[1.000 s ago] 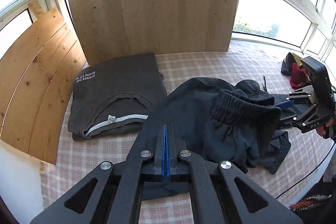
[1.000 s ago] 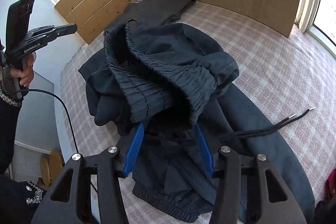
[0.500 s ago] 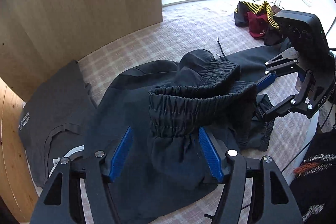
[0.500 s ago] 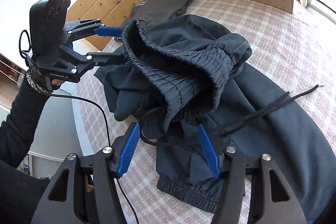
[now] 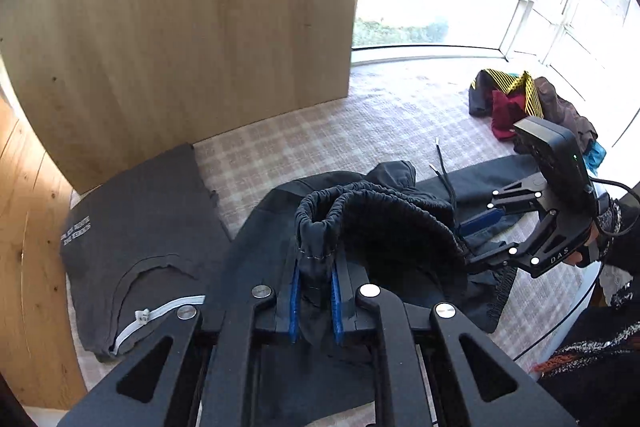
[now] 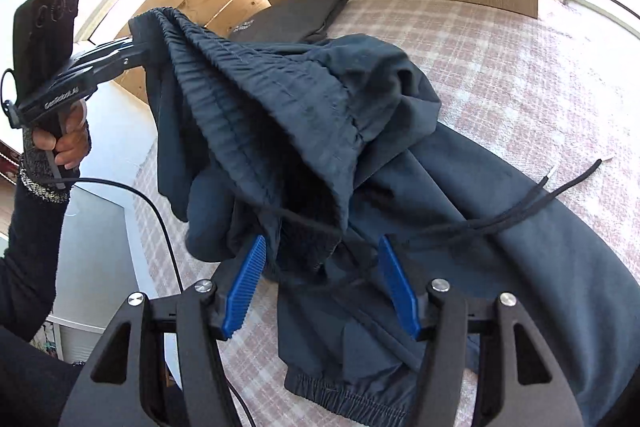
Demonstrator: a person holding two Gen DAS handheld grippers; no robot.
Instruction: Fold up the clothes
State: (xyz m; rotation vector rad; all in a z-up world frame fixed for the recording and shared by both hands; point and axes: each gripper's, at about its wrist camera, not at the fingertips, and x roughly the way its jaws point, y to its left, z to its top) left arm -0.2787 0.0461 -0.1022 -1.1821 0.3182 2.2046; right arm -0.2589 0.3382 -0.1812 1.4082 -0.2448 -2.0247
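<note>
left wrist: our left gripper [image 5: 315, 297] clenched on trousers [image 5: 380, 223] waistband; right gripper [image 6: 322, 283] at 3 o'clock, jaws spread.

A pale pink plaid cloth [image 5: 320, 143] is covering the flat surface that is carrying everything. In the left wrist view, a folded dark grey shirt [image 5: 136, 227] is lying at nine o'clock, dark navy trousers [image 5: 492, 179] are spreading from the centre toward three o'clock with part of them lifted off the cloth, and a heap of mixed clothes [image 5: 520, 99] is sitting at two o'clock, well apart from the shirt.
</note>
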